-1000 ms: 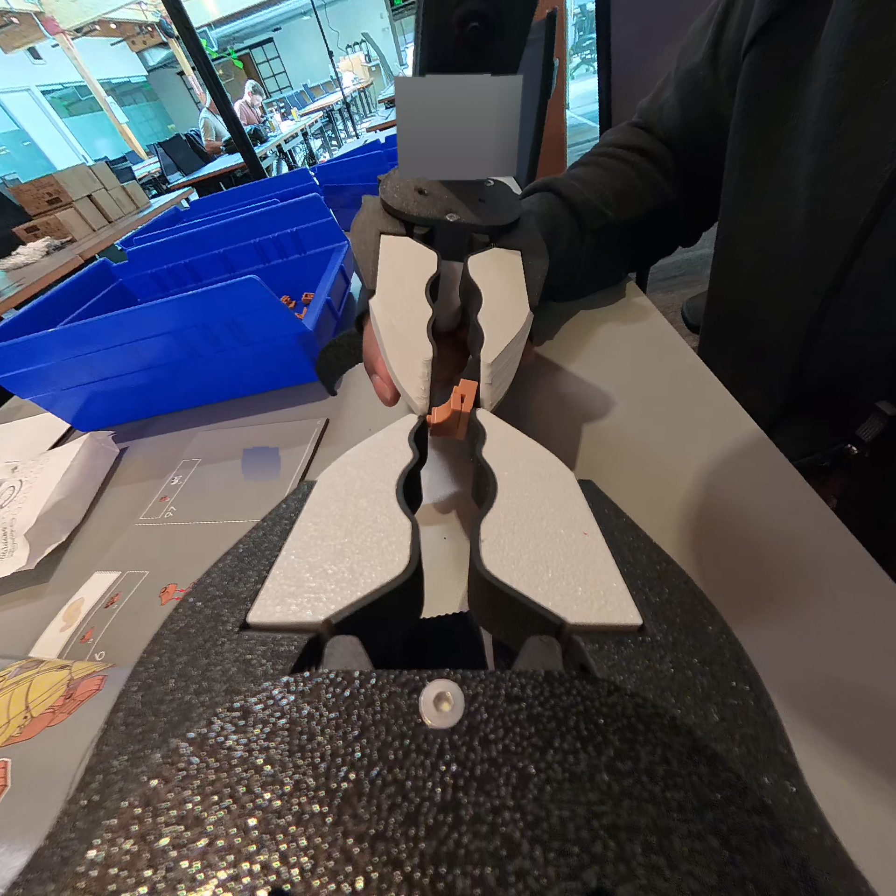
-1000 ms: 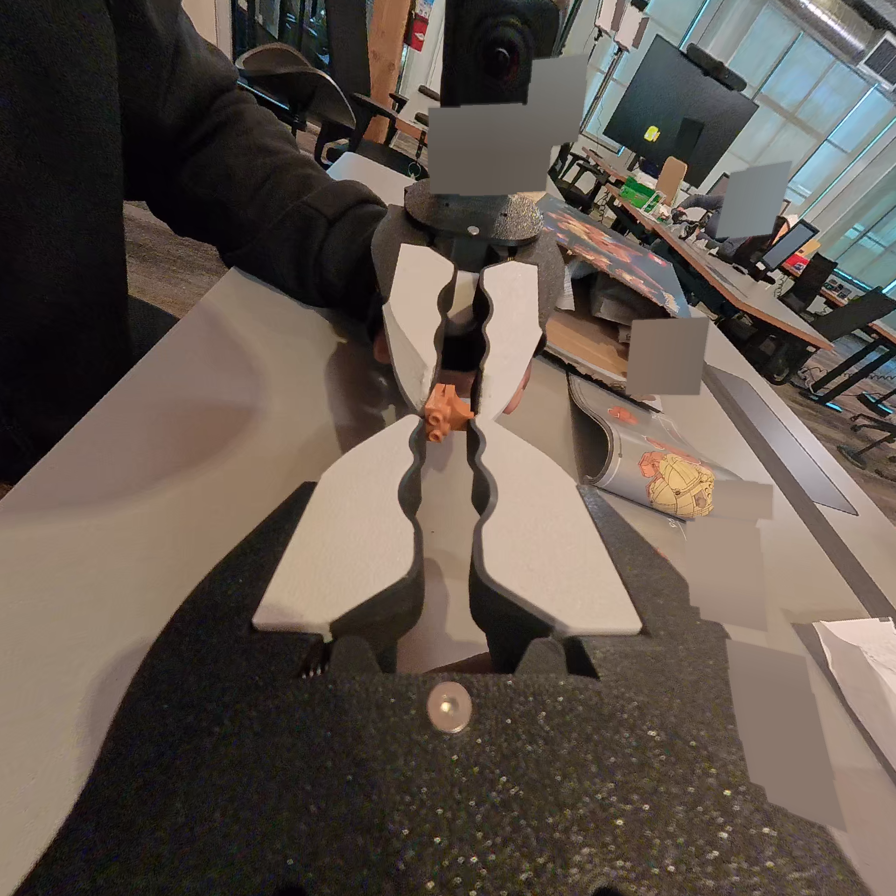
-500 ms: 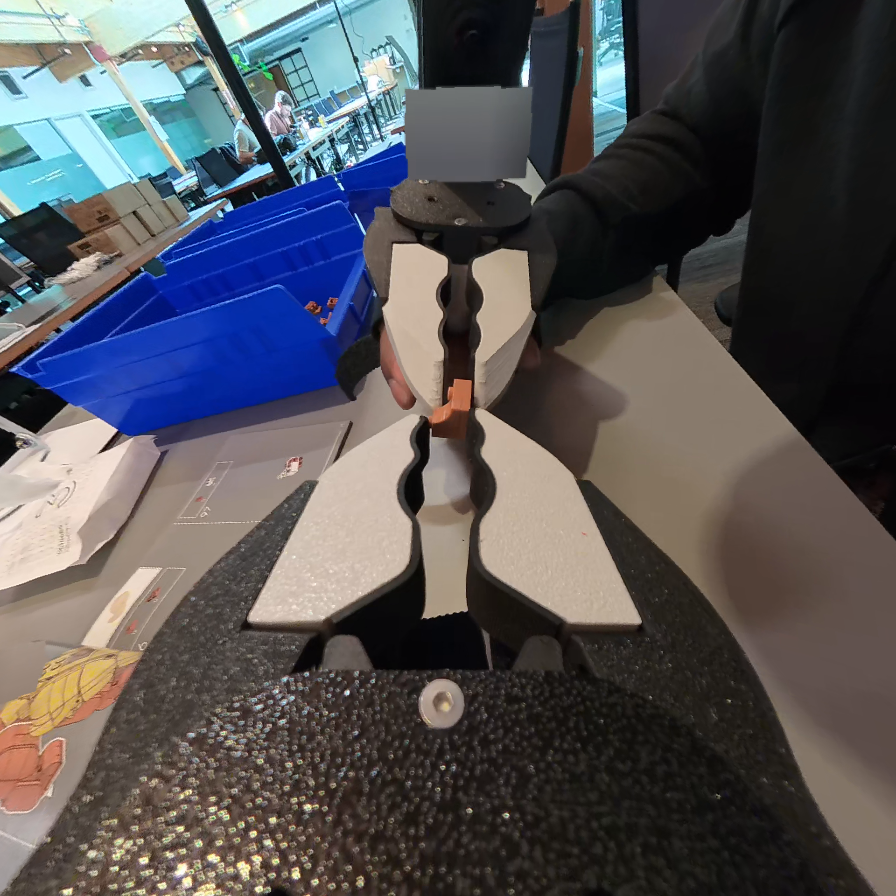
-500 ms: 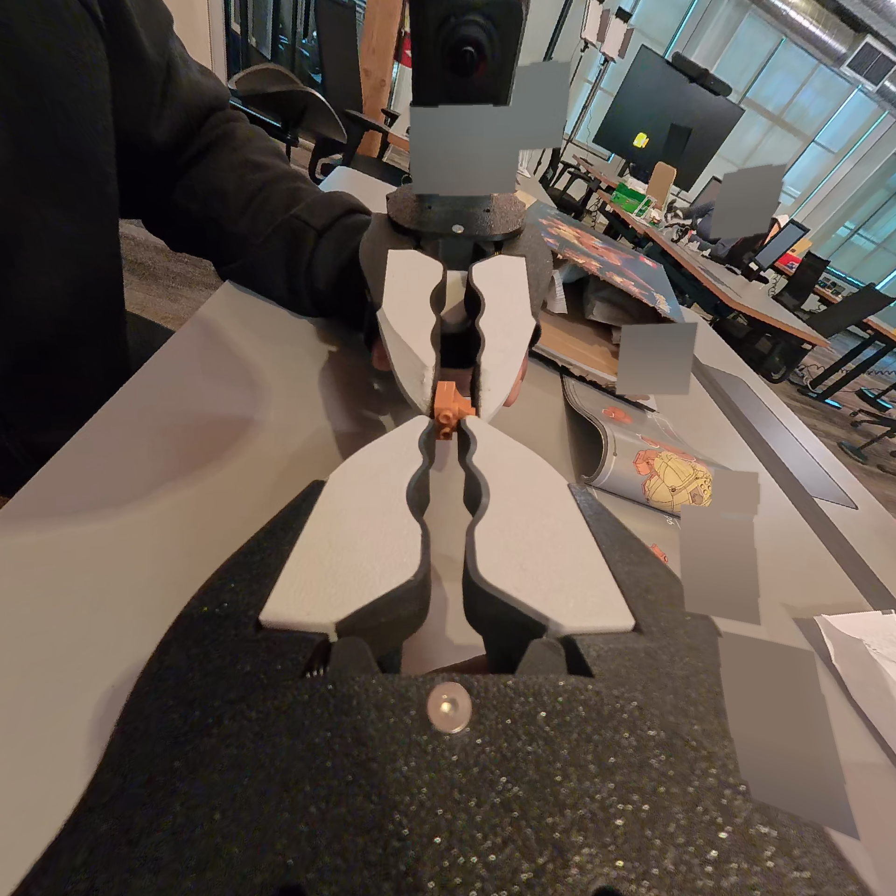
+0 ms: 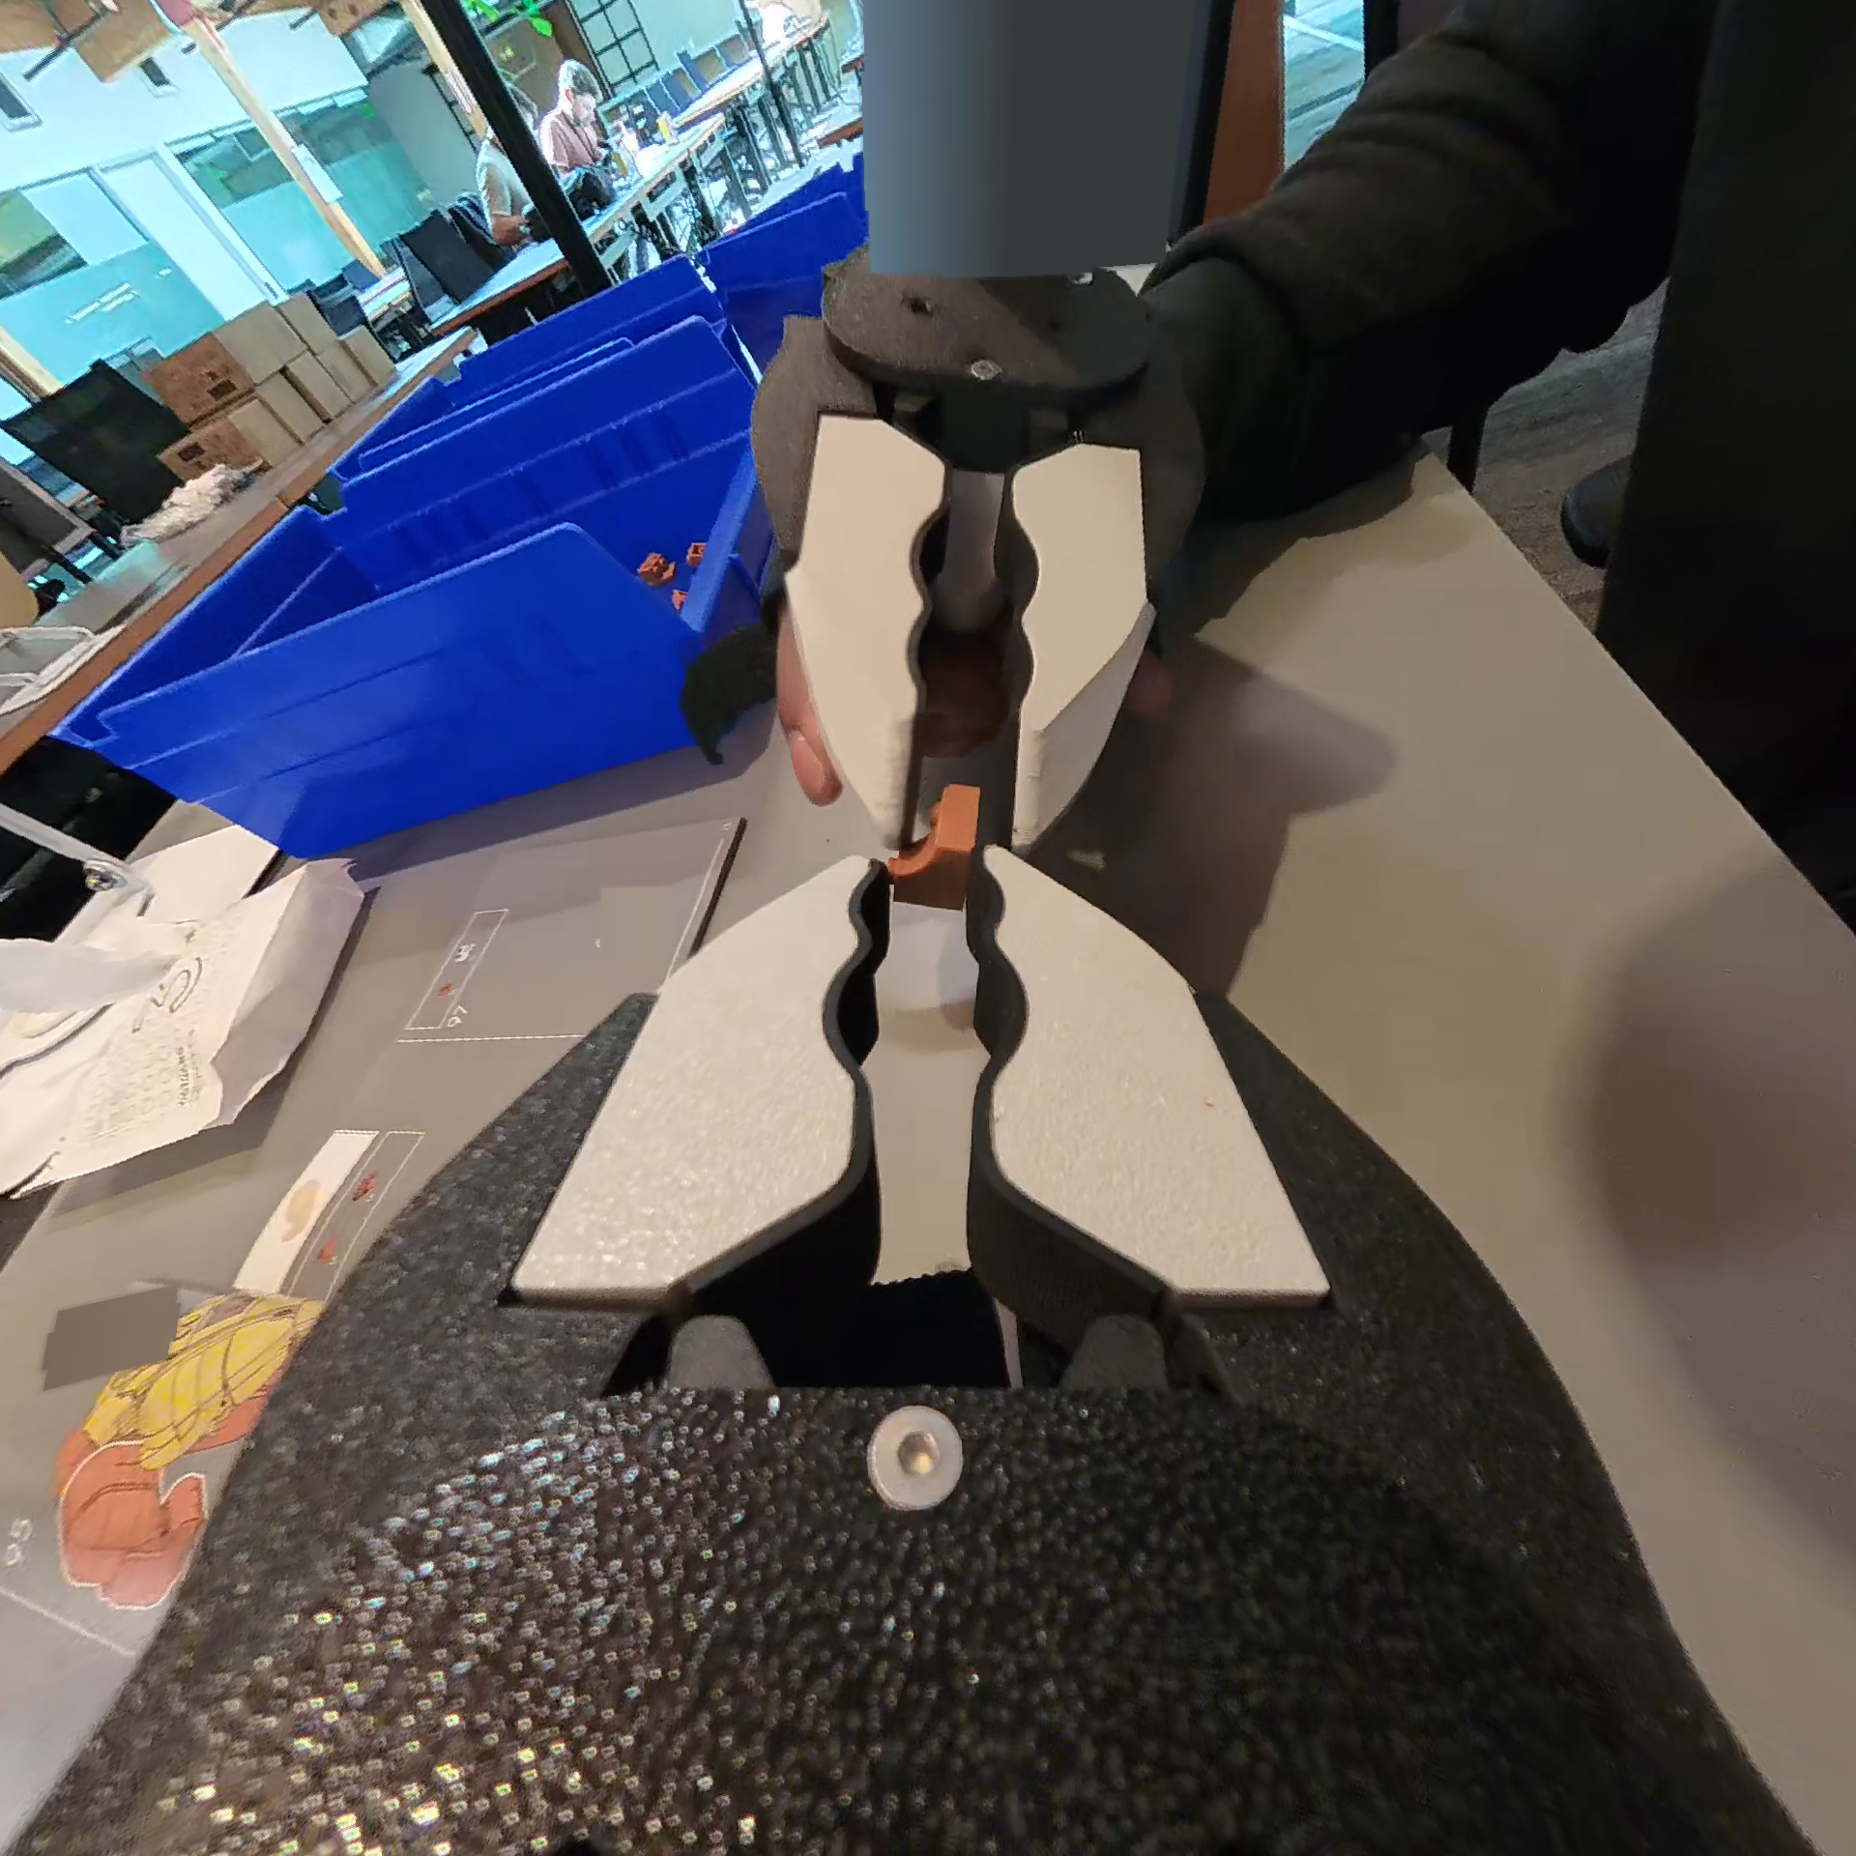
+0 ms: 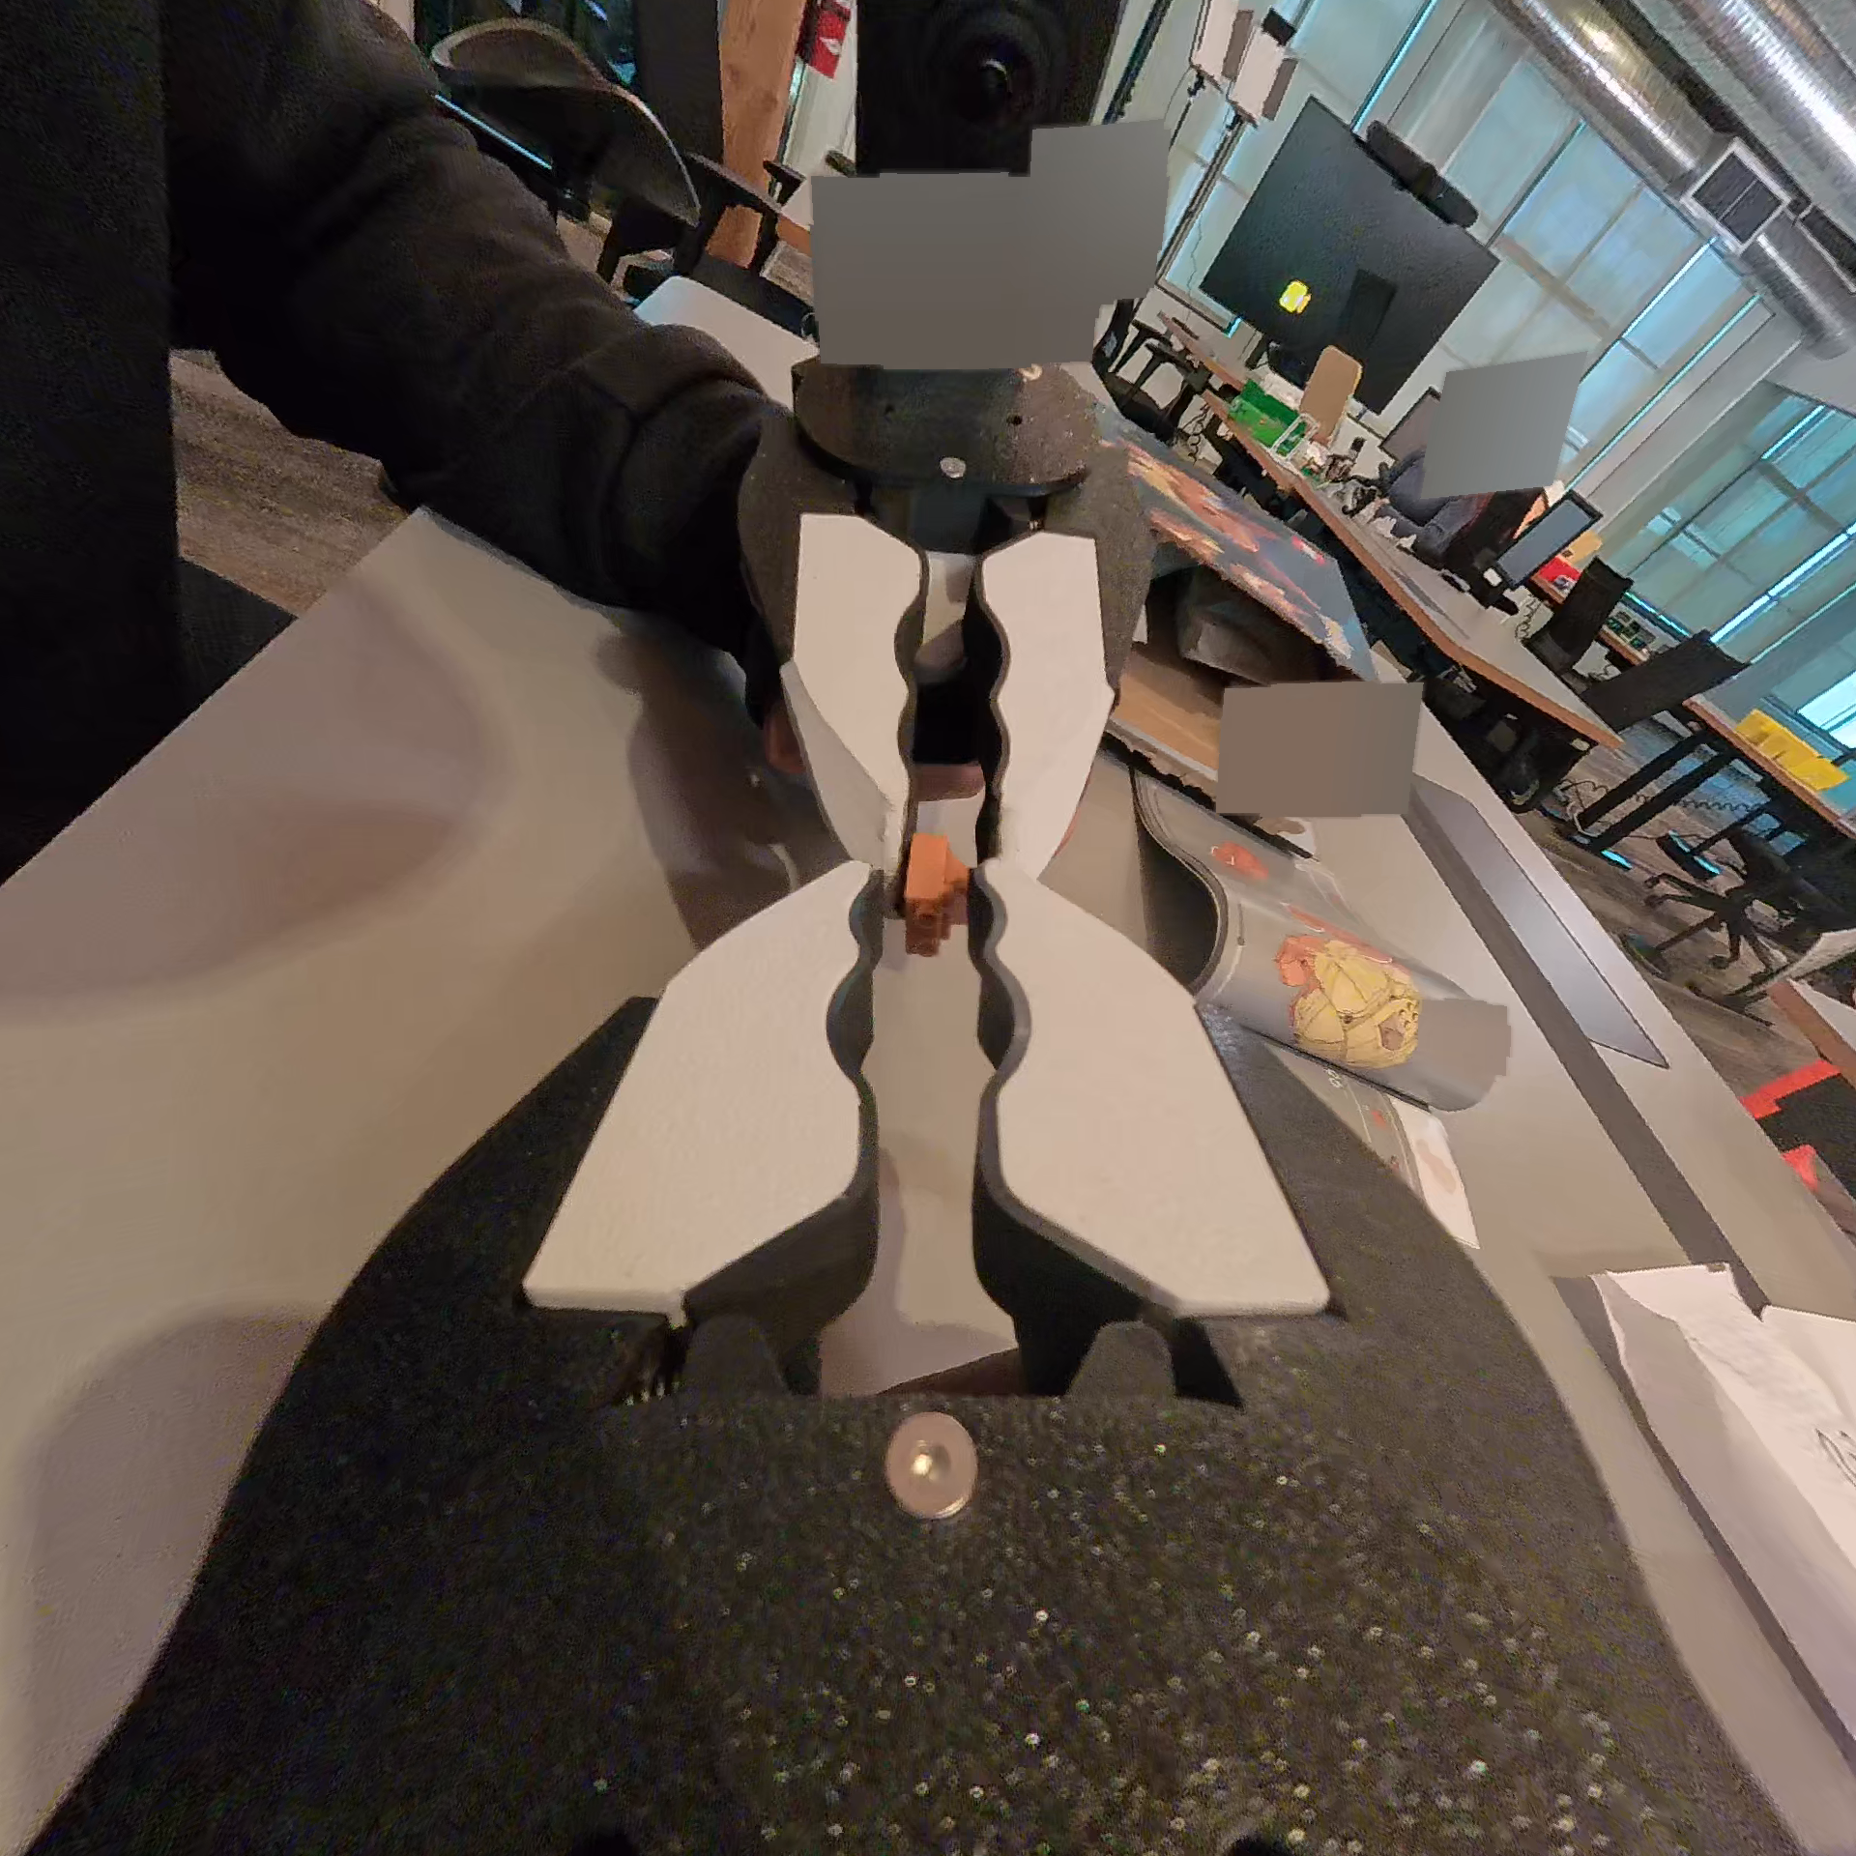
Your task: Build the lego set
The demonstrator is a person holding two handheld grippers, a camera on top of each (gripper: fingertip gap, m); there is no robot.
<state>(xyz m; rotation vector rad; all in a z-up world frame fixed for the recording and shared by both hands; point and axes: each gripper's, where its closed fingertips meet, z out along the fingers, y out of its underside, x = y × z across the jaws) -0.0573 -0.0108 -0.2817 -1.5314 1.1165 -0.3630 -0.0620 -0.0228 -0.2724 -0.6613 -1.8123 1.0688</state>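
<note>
Orange plastic piece (image 5: 934, 864), small and blocky with a curved notch, sits in mid-air above the grey table (image 5: 1456, 904), at the spot where two hand-held grippers meet tip to tip. The left gripper (image 5: 929, 884) has its white fingers (image 5: 773, 1014) nearly closed, both tips pressed against the sides of the piece, so it grips it. The right gripper (image 6: 929, 904) faces it from the opposite side; its white fingers (image 6: 1085, 1014) are also only narrowly apart, with the same piece between their tips, but whether both tips press on it cannot be told. In the left wrist view the upper end of the piece stands in the gap between the right gripper's tips, closer to one finger than the other. A person's hand in a black sleeve (image 5: 1356, 301) holds the right gripper near the table's right edge. Blue bins (image 5: 452, 623) stand along the far left side of the table, with a few small orange parts (image 5: 668, 567) inside one. White crumpled paper (image 5: 131, 1024) lies near the left edge, and a printed sheet with a yellow and orange drawing (image 5: 171, 1406) lies at the near left corner.
</note>
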